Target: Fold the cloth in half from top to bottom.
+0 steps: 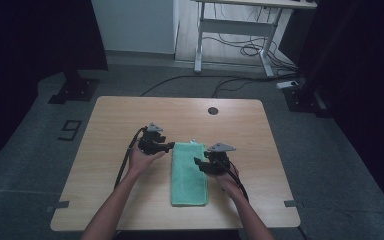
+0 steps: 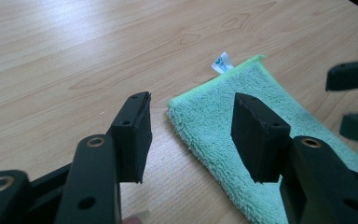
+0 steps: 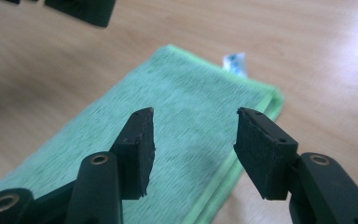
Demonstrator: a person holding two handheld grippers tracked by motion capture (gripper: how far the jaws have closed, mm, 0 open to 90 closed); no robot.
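Green towel [image 1: 189, 173], folded into a long strip, lies flat mid-surface [image 1: 130, 115]. Soft, light, floppy, prob. layered, so pinch far corners thru all layers. Left claw [image 2: 191, 135] and right claw [image 3: 193, 149] both spread, holding nothing.

Dim grey floor [image 1: 25, 165], white desk frame [image 1: 235, 27], perhaps cables [image 1: 245, 49].
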